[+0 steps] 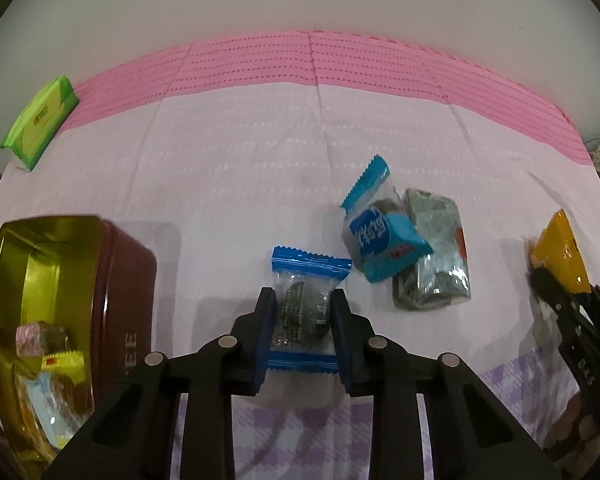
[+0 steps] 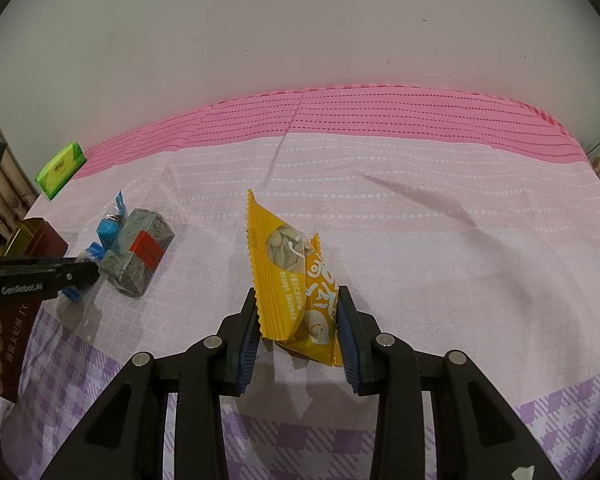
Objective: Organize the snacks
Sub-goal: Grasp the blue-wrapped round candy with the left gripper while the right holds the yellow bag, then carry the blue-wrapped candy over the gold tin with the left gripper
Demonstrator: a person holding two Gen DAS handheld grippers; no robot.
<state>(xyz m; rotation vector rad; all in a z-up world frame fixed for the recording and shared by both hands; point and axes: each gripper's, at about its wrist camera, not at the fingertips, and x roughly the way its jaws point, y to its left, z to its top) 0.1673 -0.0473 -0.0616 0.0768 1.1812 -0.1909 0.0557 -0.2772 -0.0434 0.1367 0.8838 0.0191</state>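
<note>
The tin (image 1: pixel 76 300) sits left of us on the cloth (image 1: pixel 260 160). Our right gripper (image 2: pixel 298 320) pinches the yellow pack (image 2: pixel 292 280) — light, crinkly. Left gripper (image 1: pixel 302 320) clamps the blue packet (image 1: pixel 304 308) mid-body — its cookie's probably fragile, so gently.

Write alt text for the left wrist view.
The left gripper fingers are shut on a blue-edged clear snack packet on a pink cloth. An open tin holding snacks sits left; two more packets lie right.
</note>
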